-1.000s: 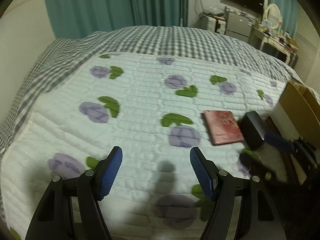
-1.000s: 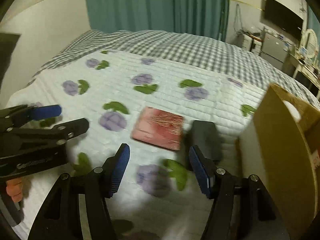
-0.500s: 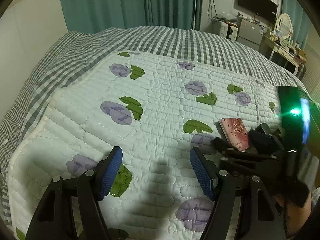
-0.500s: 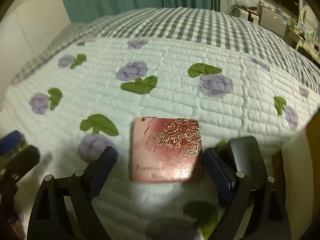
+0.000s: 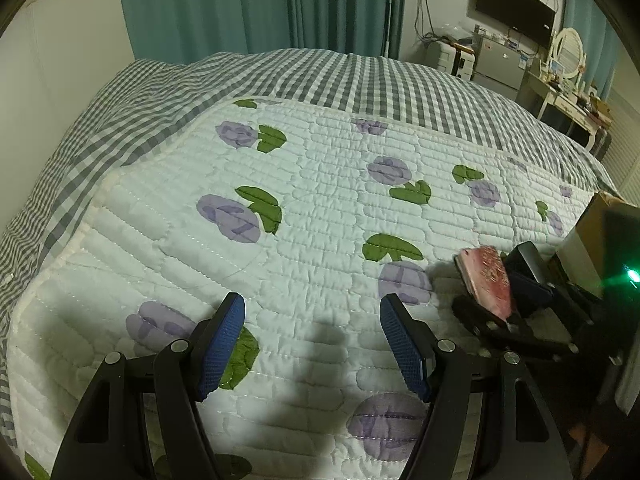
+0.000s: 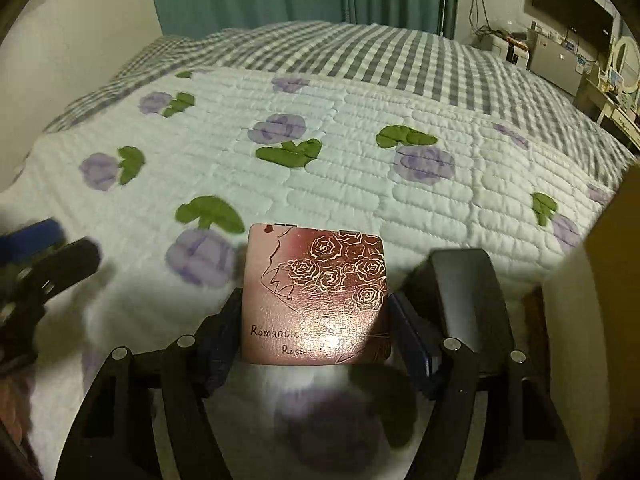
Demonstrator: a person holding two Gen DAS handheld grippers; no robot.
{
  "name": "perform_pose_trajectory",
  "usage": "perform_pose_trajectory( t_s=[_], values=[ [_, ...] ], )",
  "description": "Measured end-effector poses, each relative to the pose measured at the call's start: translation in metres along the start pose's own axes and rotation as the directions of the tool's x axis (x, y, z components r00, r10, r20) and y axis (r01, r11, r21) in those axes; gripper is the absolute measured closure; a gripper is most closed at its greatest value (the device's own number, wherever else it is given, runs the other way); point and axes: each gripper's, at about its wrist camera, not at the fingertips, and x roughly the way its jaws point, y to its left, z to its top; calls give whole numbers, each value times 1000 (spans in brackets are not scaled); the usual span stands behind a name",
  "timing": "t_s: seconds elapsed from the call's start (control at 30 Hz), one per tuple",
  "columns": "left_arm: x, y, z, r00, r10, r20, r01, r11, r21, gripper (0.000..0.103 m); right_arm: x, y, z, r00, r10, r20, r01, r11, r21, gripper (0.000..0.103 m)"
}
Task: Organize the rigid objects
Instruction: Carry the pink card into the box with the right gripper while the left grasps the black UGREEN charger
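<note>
Two rigid items show on the quilted floral bedspread [image 6: 344, 184], neither put away yet. Right claw [image 6: 316, 332] has just been closing, with the flat pink metallic case with embossed roses [image 6: 316, 292] between its blue pads. Both pads sit against the case's side edges, so I read it as pinched. In the left wrist view the case [image 5: 486, 280] looks tilted, one edge off the quilt.

The black glossy box-shaped item [image 6: 460, 300] sits just right of the right claw, touching or nearly touching its outer finger; can't tell which. Further right, a brown cardboard box [image 6: 612, 280] stands at the bed's edge, probably the drop target. Its contents are not visible from here.

Left claw [image 5: 312, 344] is spread wide with nothing between the pads, hovering over bare quilt, with the case well off to its right.

Progress estimate: early. First pick is in hand, with placement pending. The black item is untouched. Whether more is already boxed can't be told.
</note>
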Motion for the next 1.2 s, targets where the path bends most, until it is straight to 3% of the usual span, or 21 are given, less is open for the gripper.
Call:
perform_pose_trajectory(
  t_s=[0.33,0.47,0.6,0.77,0.87,1.03,1.17,1.2],
  values=[
    [-18,-21,0,999,-41,30,41,999,14,30,-85,7,14,988,4,157,4,999,-46,34],
    [-28,-50,4,995,-98,36,97,995,29,30,-133,-19,27,976,-47,211,57,998,-40,34],
    [-26,-86,7,986,-163,25,162,986,28,30,-161,-65,22,967,-160,199,168,985,-25,34],
    [-7,-133,6,976,-216,-22,216,975,40,30,-168,-124,1,947,-279,162,281,960,8,34],
    [2,-157,4,969,-242,-41,245,967,74,30,-163,-153,-10,943,-308,129,305,951,41,34],
    [19,-189,2,978,-197,-63,204,969,140,30,-145,-183,-24,935,-348,71,346,937,42,33],
    [34,-190,4,985,-160,-69,167,979,118,30,-143,-198,-29,957,-281,75,273,957,101,32],
    [35,-189,4,985,-162,-65,169,979,113,30,-144,-199,-31,960,-268,85,259,960,111,27]
  ],
)
